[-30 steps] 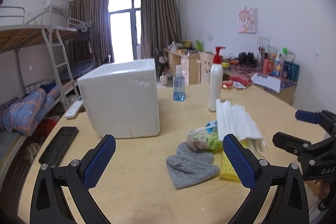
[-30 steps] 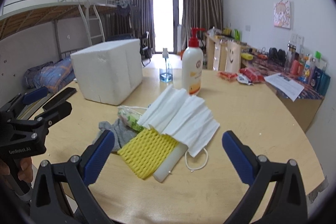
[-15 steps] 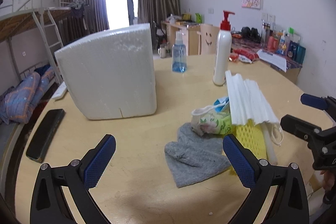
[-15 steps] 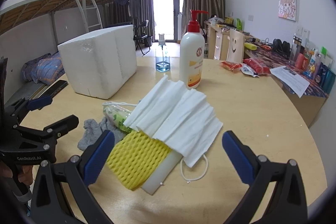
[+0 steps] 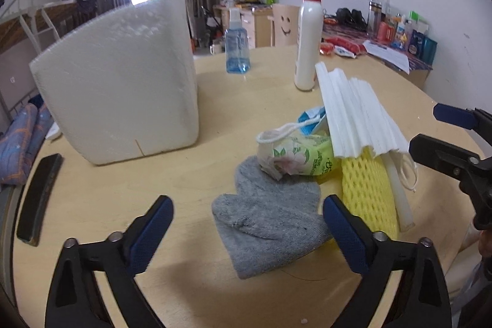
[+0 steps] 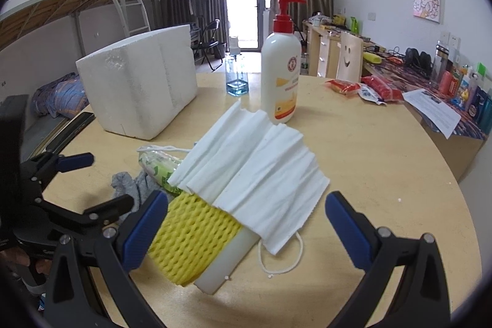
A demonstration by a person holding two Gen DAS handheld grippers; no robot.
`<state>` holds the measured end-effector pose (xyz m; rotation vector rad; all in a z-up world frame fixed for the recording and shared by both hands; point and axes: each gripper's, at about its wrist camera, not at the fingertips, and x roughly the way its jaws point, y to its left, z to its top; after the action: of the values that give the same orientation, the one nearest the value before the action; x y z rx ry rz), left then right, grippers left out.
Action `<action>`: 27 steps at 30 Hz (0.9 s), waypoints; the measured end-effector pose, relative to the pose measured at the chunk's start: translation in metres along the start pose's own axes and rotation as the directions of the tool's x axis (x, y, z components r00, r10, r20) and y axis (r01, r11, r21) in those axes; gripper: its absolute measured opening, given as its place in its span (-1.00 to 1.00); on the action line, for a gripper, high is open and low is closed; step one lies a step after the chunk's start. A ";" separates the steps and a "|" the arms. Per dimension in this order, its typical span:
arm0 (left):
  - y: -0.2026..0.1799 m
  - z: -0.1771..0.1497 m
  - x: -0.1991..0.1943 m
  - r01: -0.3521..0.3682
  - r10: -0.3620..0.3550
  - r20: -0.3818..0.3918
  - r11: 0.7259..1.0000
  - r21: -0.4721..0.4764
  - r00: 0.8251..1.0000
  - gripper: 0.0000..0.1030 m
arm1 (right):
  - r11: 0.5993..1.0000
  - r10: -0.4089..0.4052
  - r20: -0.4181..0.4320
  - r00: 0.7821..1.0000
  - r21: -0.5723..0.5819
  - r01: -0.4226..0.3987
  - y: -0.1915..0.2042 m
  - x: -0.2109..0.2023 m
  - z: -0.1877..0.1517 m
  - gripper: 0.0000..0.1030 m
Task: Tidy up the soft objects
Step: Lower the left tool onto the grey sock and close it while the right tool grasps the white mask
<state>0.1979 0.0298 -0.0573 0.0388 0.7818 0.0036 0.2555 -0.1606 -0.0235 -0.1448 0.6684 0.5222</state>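
Nothing sorted yet: left gripper [image 5: 247,219] and right gripper [image 6: 246,215] both gaped empty, grey terry cloth [image 5: 267,220], yellow mesh sponge [image 6: 192,239], white pleated tissue stack [image 6: 255,171] still heaped beside white foam box [image 5: 120,76].

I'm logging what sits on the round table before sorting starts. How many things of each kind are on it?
Soft pile items: 5 (grey cloth, tissue pack, white mask, yellow sponge, blue-and-white packet)
Bottles: 2 (pump bottle, spray bottle)
Foam box: 1
Black phone: 1
Total: 9
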 end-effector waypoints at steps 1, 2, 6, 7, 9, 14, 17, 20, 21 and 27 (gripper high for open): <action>0.001 0.000 0.003 0.008 -0.008 -0.010 1.000 -0.004 1.000 0.73 | 1.000 0.002 -0.002 1.000 -0.001 -0.002 0.000 0.001 0.001 1.00; 0.002 0.001 0.006 0.017 -0.018 -0.023 1.000 -0.009 1.000 0.67 | 1.000 0.004 -0.009 1.000 -0.003 -0.004 0.000 0.004 0.002 1.00; 0.004 0.003 0.016 0.033 -0.034 -0.067 0.999 -0.013 0.997 0.53 | 1.000 0.006 -0.025 1.000 -0.004 -0.006 -0.001 0.012 0.005 1.00; 0.004 0.002 0.017 0.038 -0.039 -0.075 0.999 -0.014 0.996 0.49 | 1.000 0.008 -0.027 1.000 -0.002 -0.008 -0.001 0.014 0.006 1.00; 0.004 0.003 0.021 0.060 -0.062 -0.099 0.998 -0.017 0.993 0.38 | 1.000 0.020 -0.038 0.999 0.006 -0.020 -0.003 0.018 0.009 1.00; 0.001 0.002 0.026 0.075 -0.075 -0.130 0.997 -0.005 0.989 0.29 | 0.999 0.040 -0.074 0.996 0.023 -0.039 -0.008 0.032 0.015 0.72; 0.000 0.003 0.028 0.087 -0.086 -0.139 0.996 0.003 0.987 0.14 | 0.999 0.037 -0.095 0.995 0.019 -0.035 -0.007 0.041 0.017 0.59; 0.000 0.003 0.029 0.093 -0.090 -0.141 0.995 0.017 0.986 0.06 | 0.999 0.046 -0.121 0.992 0.024 -0.044 -0.007 0.050 0.016 0.49; -0.001 0.003 0.029 0.095 -0.091 -0.141 0.995 0.026 0.986 0.01 | 0.999 0.043 -0.127 0.991 0.027 -0.040 -0.007 0.052 0.015 0.42; 0.001 0.004 0.030 0.107 -0.100 -0.138 0.993 0.045 0.985 -0.10 | 0.998 0.041 -0.197 0.979 0.044 -0.033 -0.010 0.071 0.012 -0.14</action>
<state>0.2213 0.0308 -0.0756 0.0479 0.9189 -0.1138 0.3140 -0.1369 -0.0588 -0.1478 0.8772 0.5344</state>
